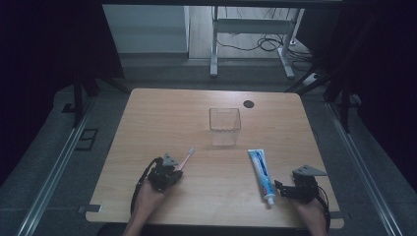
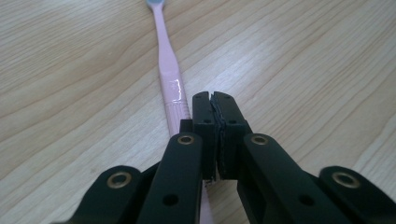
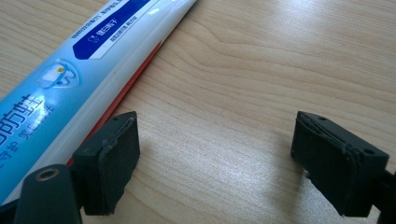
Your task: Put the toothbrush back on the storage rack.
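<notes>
While we look down on the desk (image 1: 162,105), we note these points:
Left tool (image 1: 169,173): its jaws are pressed together with nothing between them; in the left gripper view (image 2: 215,100) the pads meet just beside the toothbrush handle, which passes under the left jaw.
Toothbrush (image 1: 186,158): it lies flat on the wood, head pointing away from the person toward the cup; we judge this gives free access to the handle.
Right tool (image 1: 282,189): its jaws stand wide apart and hold nothing; the left pad (image 3: 114,154) is just beside the toothpaste tube.
Toothpaste tube (image 1: 260,173): it lies flat, cap toward the person, near the right tool.
Clear cup (image 1: 224,119): upright and empty, behind both things, probably their goal.
Our judgement: no thing is gripped yet.
</notes>
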Demonstrator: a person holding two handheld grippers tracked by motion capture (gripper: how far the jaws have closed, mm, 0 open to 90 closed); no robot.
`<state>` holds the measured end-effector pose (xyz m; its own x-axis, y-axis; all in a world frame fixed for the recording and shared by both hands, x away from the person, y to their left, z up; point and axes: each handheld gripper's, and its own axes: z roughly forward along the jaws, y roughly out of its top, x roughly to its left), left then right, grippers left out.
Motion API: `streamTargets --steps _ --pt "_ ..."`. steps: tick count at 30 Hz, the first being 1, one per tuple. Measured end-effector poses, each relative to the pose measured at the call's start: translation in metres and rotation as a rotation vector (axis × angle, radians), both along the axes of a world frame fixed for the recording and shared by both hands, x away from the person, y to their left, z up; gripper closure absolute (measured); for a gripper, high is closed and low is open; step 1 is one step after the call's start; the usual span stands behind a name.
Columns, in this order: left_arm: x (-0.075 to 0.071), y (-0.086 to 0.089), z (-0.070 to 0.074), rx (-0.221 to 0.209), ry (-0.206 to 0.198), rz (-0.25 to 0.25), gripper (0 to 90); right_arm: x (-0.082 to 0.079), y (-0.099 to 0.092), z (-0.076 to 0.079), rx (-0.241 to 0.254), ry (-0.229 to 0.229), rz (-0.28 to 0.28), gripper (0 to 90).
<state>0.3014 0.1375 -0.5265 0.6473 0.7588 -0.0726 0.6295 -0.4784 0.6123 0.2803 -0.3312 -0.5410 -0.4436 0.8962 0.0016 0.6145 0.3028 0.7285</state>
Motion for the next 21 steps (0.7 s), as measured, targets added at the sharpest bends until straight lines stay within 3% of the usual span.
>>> streamTargets --steps 10,16,21 --pt "0.0 0.007 0.003 -0.019 0.005 0.008 84.5 0.0 0.0 0.0 0.0 0.0 0.0 15.0" --pt "0.005 0.01 0.014 0.007 0.004 0.009 80.5 0.0 0.0 0.0 -0.001 0.0 0.0 15.0" --pt "0.013 0.016 0.019 0.032 0.047 0.009 77.7 0.0 0.0 0.0 -0.003 0.0 0.005 14.2"
